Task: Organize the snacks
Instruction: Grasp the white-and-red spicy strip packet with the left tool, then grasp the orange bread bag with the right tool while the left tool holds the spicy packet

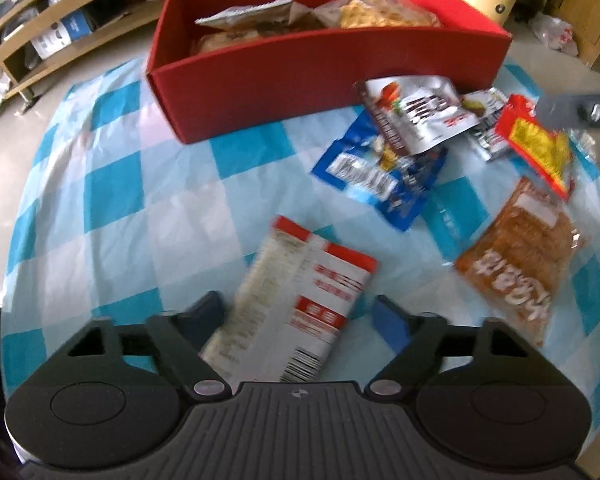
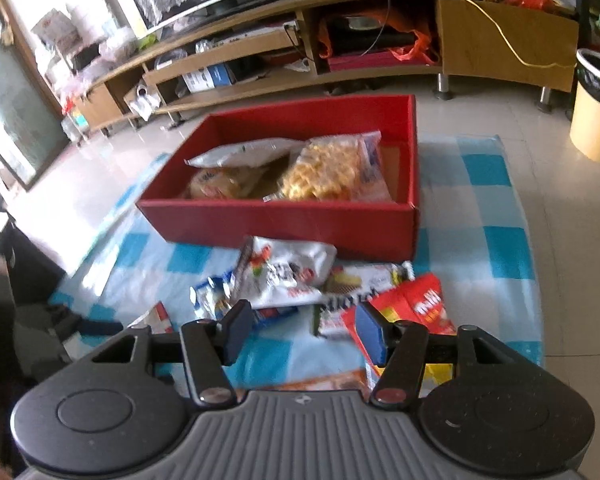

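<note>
A red box (image 1: 260, 92) stands on the blue checked cloth and holds several snack bags (image 1: 384, 14); it also shows in the right wrist view (image 2: 284, 220). My left gripper (image 1: 300, 320) is open, its fingers on either side of a white and red snack packet (image 1: 300, 304) that lies on the cloth. A blue packet (image 1: 380, 180), a silver one (image 1: 416, 116), a red and yellow one (image 1: 540, 148) and an orange one (image 1: 520, 260) lie to the right. My right gripper (image 2: 304, 332) is open and empty above the loose packets, near the red one (image 2: 420, 308).
A blue and white checked cloth (image 1: 140, 200) covers the floor. A low wooden TV stand (image 2: 340, 56) runs along the back. A yellow bin (image 2: 596, 120) stands at the right. The right gripper's dark body (image 1: 580, 110) shows at the right edge of the left wrist view.
</note>
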{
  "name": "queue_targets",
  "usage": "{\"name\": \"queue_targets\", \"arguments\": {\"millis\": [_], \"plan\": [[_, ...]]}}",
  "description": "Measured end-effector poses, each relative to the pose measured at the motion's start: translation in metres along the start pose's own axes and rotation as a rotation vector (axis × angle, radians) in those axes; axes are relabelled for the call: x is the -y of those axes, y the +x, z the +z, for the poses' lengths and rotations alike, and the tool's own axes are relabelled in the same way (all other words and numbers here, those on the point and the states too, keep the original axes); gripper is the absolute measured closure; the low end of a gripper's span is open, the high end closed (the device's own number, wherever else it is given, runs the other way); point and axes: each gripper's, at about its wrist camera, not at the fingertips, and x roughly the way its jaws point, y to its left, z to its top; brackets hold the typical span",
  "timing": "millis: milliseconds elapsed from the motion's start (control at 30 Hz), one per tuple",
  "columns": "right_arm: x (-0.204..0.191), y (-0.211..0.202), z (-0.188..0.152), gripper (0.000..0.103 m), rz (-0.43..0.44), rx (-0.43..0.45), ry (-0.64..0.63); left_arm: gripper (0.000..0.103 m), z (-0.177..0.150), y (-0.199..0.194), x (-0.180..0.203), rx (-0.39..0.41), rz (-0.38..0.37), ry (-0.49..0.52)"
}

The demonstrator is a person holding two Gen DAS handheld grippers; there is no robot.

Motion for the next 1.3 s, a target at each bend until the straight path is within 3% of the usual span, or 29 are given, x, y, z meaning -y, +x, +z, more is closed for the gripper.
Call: {"name": "queue_targets", "arguments": {"millis": [67,333,533,767,900,1000,1067,1133,1300], "plan": [[0.002,0.0,-0.004,0.049,-0.013,-0.017,-0.015,0.035,0.0,-0.003,0.005,0.001,0.014,0.008],[0.012,-0.003,-0.022,0.049,0.008,-0.084,-0.002,0.043,-0.012,-0.013,0.005,0.002,0.021,-0.024],[-0.011,0.002,-0.046,0.049,0.047,-0.194,-0.207,0.044,-0.018,-0.019,-0.003,-0.008,0.016,-0.076],[-0.027,0.02,-0.07,0.049,0.074,-0.31,-0.263,0.044,-0.018,-0.018,-0.003,-0.014,-0.006,-0.09],[-0.044,0.029,-0.062,0.049,0.165,-0.289,-0.231,0.044,-0.018,-0.019,-0.006,-0.008,-0.006,-0.106],[-0.05,0.013,-0.053,0.049,0.222,-0.24,-0.241,0.044,-0.02,-0.018,-0.01,-0.009,-0.012,-0.118],[-0.053,0.0,-0.049,0.047,0.188,-0.176,-0.306,0.043,-0.022,-0.017,-0.013,-0.01,-0.012,-0.123],[-0.052,0.0,-0.043,0.039,0.141,-0.143,-0.33,0.043,-0.02,-0.016,-0.013,-0.011,-0.01,-0.123],[-0.056,0.04,-0.029,0.039,0.101,-0.191,-0.315,0.042,-0.018,-0.014,-0.007,-0.008,0.005,-0.093]]}}
